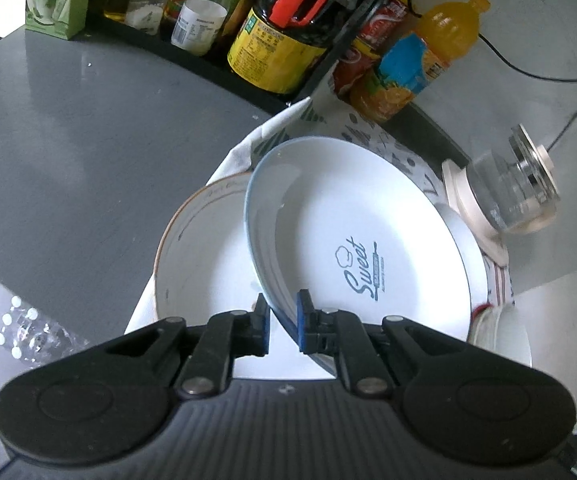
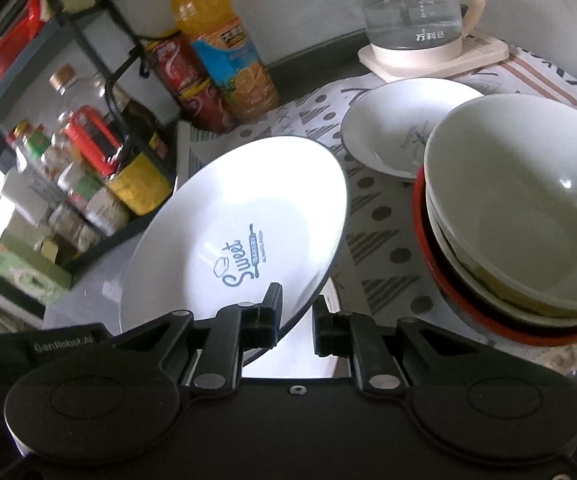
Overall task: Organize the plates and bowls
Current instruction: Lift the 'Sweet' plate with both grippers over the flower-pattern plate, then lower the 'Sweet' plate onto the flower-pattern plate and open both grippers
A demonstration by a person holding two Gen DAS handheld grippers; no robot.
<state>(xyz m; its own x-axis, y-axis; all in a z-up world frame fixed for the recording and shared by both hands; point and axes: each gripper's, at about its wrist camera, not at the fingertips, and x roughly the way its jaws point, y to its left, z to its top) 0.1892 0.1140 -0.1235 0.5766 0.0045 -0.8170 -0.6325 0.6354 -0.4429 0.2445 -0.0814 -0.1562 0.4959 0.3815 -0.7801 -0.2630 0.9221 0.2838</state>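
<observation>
A white plate printed "Sweet" [image 1: 352, 236] is tilted up on its rim. My left gripper [image 1: 283, 326] has its jaws on either side of that rim, closed on it. In the right wrist view the same plate [image 2: 244, 224] is tilted, and my right gripper [image 2: 296, 320] also has its jaws closed on the rim. Beneath it in the left wrist view lies a white plate with an orange rim [image 1: 200, 256]. A stack of bowls [image 2: 520, 216], white ones in a red one, stands at the right. A small white dish [image 2: 392, 128] lies behind.
A patterned cloth [image 2: 372, 236] covers the counter under the dishes. A glass kettle on a cream base [image 2: 416, 20] stands at the back. An orange juice bottle [image 2: 224, 44], a cola bottle [image 2: 184, 80] and a black rack of condiment bottles [image 1: 272, 36] stand at the back. The grey counter [image 1: 68, 140] stretches left.
</observation>
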